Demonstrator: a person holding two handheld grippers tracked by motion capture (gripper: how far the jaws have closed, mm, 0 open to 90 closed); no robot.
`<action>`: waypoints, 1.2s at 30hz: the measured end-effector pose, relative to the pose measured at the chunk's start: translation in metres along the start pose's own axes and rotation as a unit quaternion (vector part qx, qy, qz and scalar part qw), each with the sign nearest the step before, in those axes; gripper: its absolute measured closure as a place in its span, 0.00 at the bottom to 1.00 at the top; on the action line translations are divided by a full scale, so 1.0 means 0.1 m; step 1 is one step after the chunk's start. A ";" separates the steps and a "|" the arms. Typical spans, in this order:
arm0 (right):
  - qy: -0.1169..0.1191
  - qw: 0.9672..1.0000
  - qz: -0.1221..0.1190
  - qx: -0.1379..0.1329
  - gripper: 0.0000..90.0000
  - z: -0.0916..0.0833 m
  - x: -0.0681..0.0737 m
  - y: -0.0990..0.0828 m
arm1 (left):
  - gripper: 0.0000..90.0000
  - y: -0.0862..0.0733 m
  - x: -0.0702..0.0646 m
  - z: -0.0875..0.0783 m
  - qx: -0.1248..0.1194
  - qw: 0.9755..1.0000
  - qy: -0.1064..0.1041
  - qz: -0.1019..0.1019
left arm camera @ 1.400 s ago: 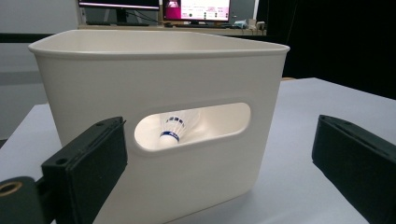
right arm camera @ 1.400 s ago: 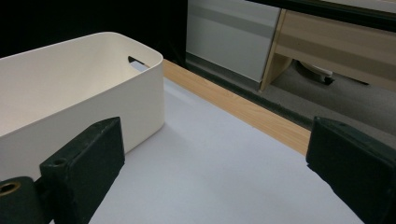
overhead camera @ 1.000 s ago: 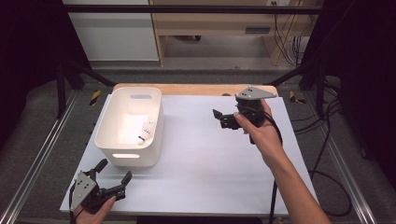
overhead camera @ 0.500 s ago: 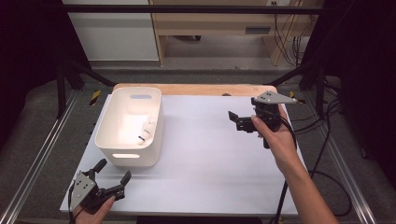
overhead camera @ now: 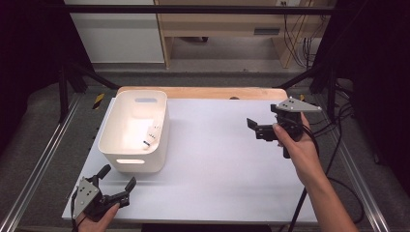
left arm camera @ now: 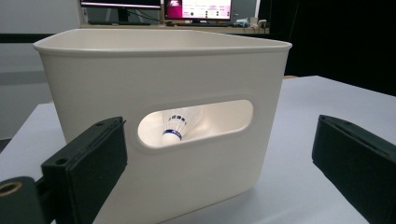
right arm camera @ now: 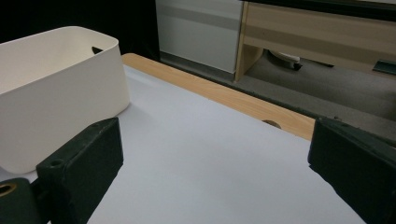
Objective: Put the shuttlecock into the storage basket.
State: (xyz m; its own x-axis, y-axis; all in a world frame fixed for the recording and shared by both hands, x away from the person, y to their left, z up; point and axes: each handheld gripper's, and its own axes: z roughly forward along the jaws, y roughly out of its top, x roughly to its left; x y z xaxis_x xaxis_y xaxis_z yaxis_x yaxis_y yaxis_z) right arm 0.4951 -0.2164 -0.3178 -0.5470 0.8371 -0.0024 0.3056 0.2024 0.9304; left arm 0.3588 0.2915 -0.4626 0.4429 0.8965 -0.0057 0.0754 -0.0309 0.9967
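Note:
A white plastic bin [overhead camera: 135, 130] with handle slots stands on the left half of the white table [overhead camera: 217, 159]. Inside it lies a white shuttlecock [overhead camera: 152, 135] with a blue band, also seen through the handle slot as the shuttlecock [left arm camera: 180, 126] in the left gripper view. My left gripper [overhead camera: 117, 183] rests at the table's near left corner, open, its jaws facing the bin [left arm camera: 163, 116] with nothing between them. My right gripper [overhead camera: 252, 129] is held above the table's right side, open and empty, pointing left toward the bin [right arm camera: 51, 102].
A wooden strip [overhead camera: 203, 93] runs along the table's far edge, with a wooden desk [overhead camera: 227, 24] and floor behind. Metal frame rails [overhead camera: 43, 159] flank the table. Cables [overhead camera: 338, 145] trail at the right. Bare white surface lies between the bin and my right gripper.
My right gripper has drawn back to the right and slightly toward the person, away from the bin. The left gripper has stayed put.

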 end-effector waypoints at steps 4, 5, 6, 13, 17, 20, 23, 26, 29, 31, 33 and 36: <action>-0.004 1.000 0.007 -0.001 0.04 -0.05 -0.04 -0.05 | 0.04 0.00 0.00 0.00 -0.001 1.000 0.001 -0.002; -0.006 1.000 0.009 -0.002 0.04 -0.06 -0.05 -0.06 | 0.04 0.00 0.00 0.00 -0.001 1.000 0.001 -0.003; -0.005 1.000 0.010 -0.002 0.04 -0.07 -0.07 -0.07 | 0.04 0.00 0.00 0.00 0.000 1.000 0.000 -0.001; -0.014 1.000 0.021 -0.004 0.04 -0.19 -0.16 -0.15 | 0.04 0.01 -0.01 0.00 -0.002 1.000 -0.001 0.001; -0.019 1.000 0.023 -0.006 0.04 -0.26 -0.20 -0.20 | 0.04 0.01 -0.01 0.00 -0.002 1.000 -0.001 0.001; -0.022 0.999 0.023 -0.008 0.04 -0.32 -0.23 -0.22 | 0.04 0.01 -0.01 -0.01 -0.003 1.000 0.000 0.000; -0.026 0.999 0.025 -0.010 0.04 -0.37 -0.26 -0.27 | 0.04 0.01 -0.01 0.00 -0.003 1.000 0.000 0.001; -0.021 1.000 0.020 -0.007 0.04 -0.40 -0.28 -0.33 | 0.04 0.01 -0.01 0.00 -0.003 1.000 -0.001 0.001; -0.027 0.999 0.019 -0.003 0.04 -0.44 -0.28 -0.38 | 0.04 0.01 -0.01 -0.01 -0.001 1.000 0.000 0.002; -0.034 0.999 0.018 -0.001 0.04 -0.47 -0.29 -0.41 | 0.04 0.01 -0.01 -0.01 -0.002 1.000 0.000 0.001; -0.034 0.999 0.022 -0.004 0.04 -0.49 -0.30 -0.45 | 0.04 0.00 0.00 -0.01 -0.002 1.000 0.001 0.001; -0.033 0.999 0.028 -0.004 0.03 -0.52 -0.31 -0.50 | 0.04 0.00 0.00 -0.01 -0.002 1.000 0.001 0.001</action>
State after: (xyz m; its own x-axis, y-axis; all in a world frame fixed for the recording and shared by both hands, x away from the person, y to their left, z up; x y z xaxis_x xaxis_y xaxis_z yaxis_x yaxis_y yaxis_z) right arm 0.4560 -0.2794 -0.3450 -0.4774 0.8783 0.0258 0.3274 0.1506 0.9328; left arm 0.3581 0.2915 -0.4621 0.4411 0.8975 -0.0032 0.0711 -0.0314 0.9970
